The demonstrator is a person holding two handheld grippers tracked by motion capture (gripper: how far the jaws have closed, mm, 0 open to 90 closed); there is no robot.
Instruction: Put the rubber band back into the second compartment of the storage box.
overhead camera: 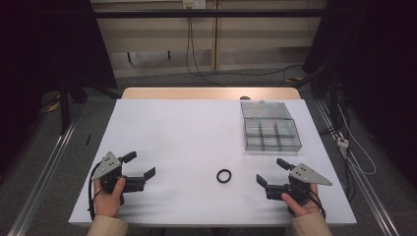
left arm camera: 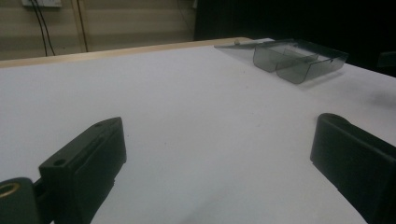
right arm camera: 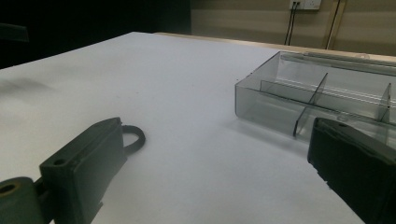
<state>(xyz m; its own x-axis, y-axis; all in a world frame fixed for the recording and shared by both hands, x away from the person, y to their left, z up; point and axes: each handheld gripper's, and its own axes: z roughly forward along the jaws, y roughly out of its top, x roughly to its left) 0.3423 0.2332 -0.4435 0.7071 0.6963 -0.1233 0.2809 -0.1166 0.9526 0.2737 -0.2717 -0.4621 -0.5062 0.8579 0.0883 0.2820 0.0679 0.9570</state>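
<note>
High view: fixed above your side, facing forward and down; you see the whole white surface (overhead camera: 196,142) and floor beyond.

Left gripper view: rides low on your left tongs (left arm camera: 215,158), close over the surface, facing across it toward the clear box (left arm camera: 299,58) at the far side.

Right gripper view: rides low on your right tongs (right arm camera: 210,163), facing the same box (right arm camera: 322,100) from nearer, black ring (right arm camera: 133,137) beside one jaw.

Shared: all three take in box (overhead camera: 270,130) and surface.
</note>
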